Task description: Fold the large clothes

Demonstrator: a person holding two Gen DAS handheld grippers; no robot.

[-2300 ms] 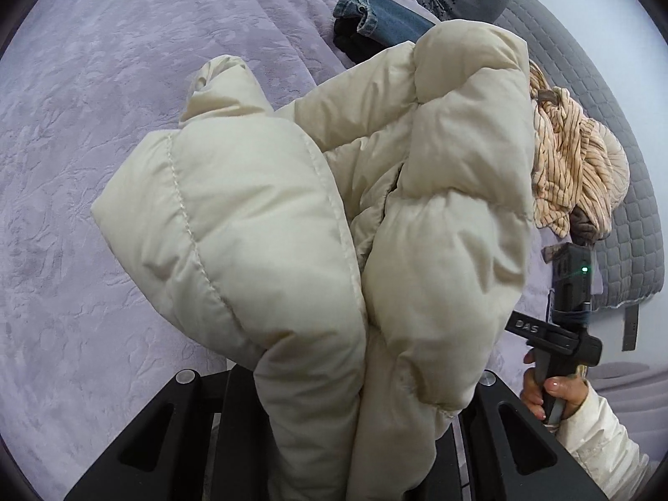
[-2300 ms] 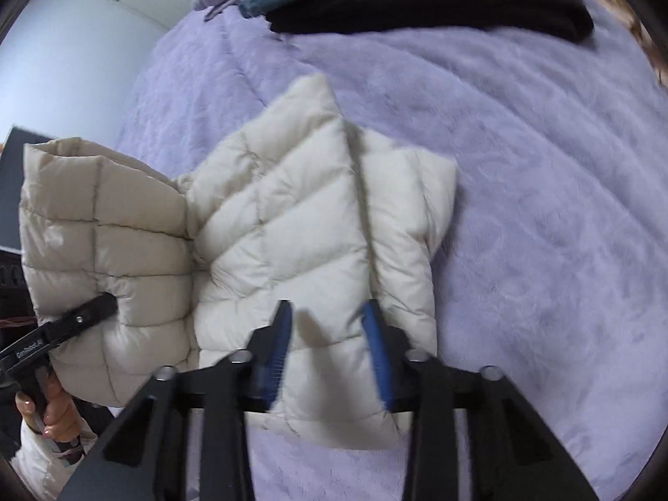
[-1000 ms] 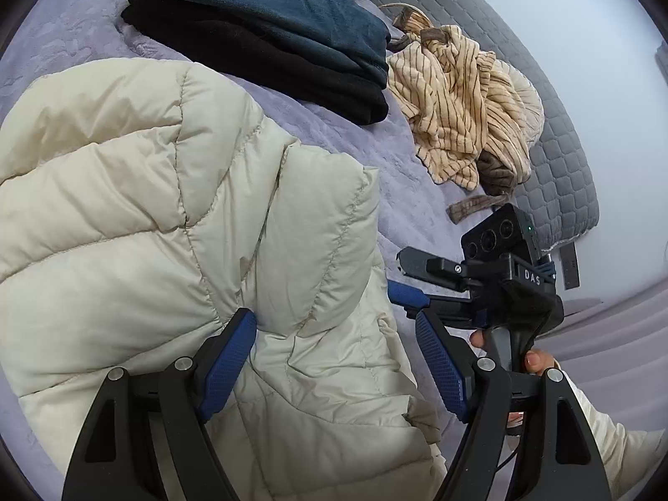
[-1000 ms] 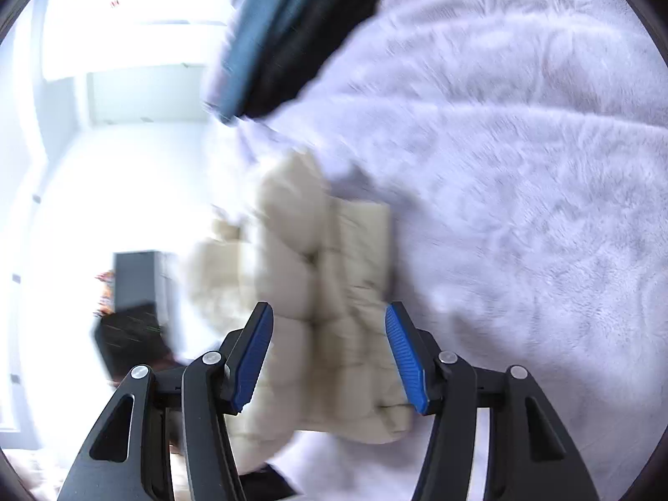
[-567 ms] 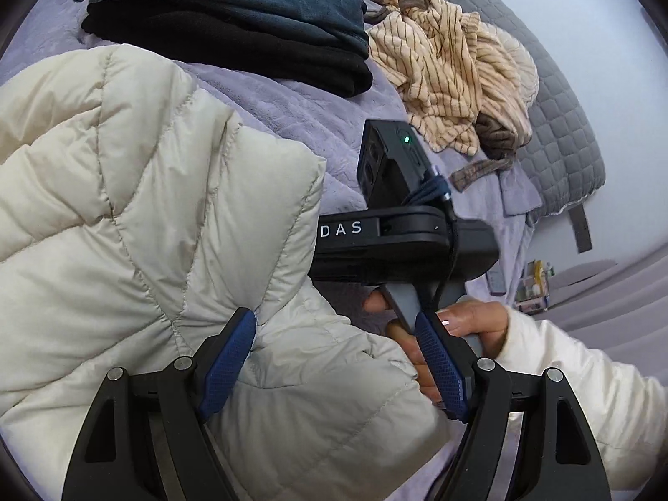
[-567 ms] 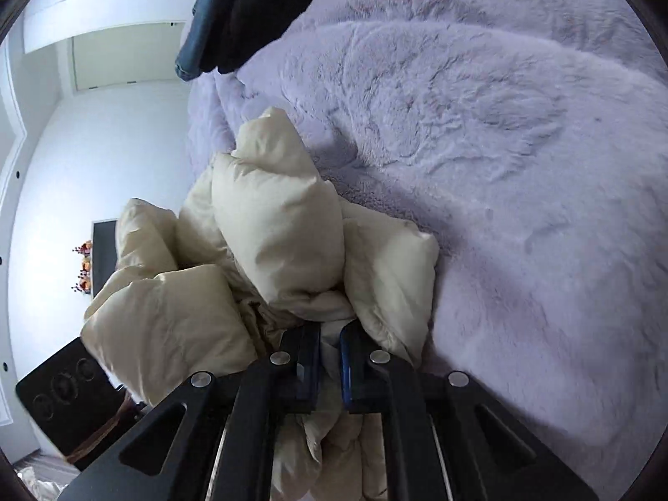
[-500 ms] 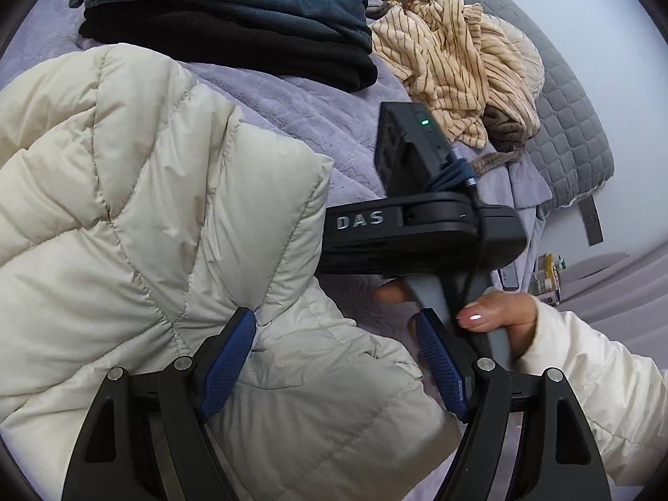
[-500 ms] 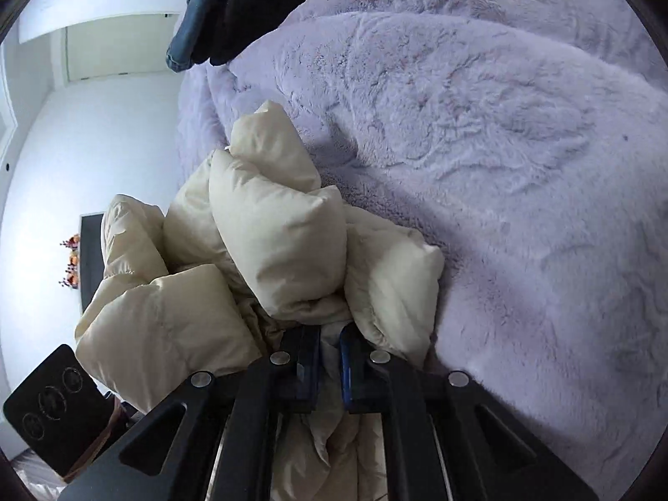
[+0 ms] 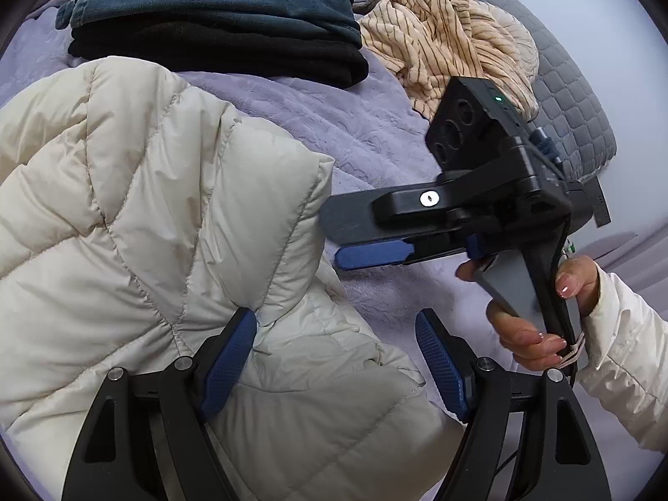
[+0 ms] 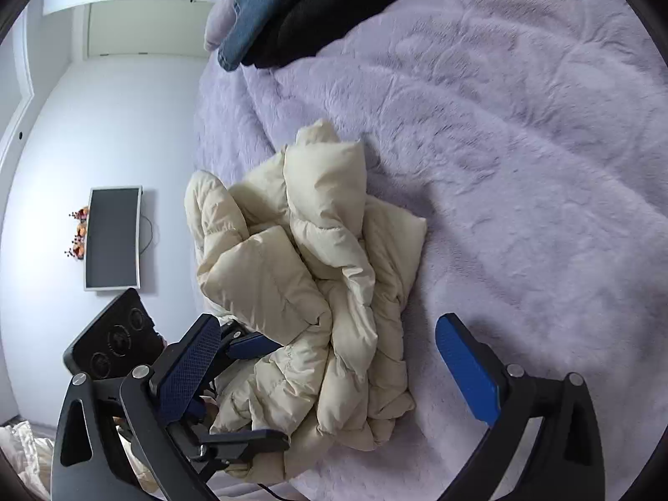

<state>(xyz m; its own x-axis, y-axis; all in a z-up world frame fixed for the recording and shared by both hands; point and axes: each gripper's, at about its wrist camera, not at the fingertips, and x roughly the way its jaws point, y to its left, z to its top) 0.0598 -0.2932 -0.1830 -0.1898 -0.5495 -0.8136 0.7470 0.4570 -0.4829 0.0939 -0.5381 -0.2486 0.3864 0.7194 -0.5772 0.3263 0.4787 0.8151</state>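
A lilac bed (image 10: 522, 146) fills the room; the jacket (image 10: 317, 292) lies bunched at 6 o'clock. The right gripper (image 10: 334, 367), clamped on it half a second ago, has just sprung wide; the left gripper (image 9: 334, 359) stays parted over it.

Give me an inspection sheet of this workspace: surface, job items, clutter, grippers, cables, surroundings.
Surface: lilac plush blanket over the bed.
Job's things: cream puffer jacket bunched on the blanket, not yet a flat fold.
Clutter: folded jeans stacked on a black garment; striped beige top crumpled on a grey quilted cushion.
Grippers: left gripper jaws open over the jacket, not clamping; right gripper jaws have just been opening, jacket between them, free.
Cables: thin dark cable at the bed edge.
Surroundings: wall-mounted screen, white walls.
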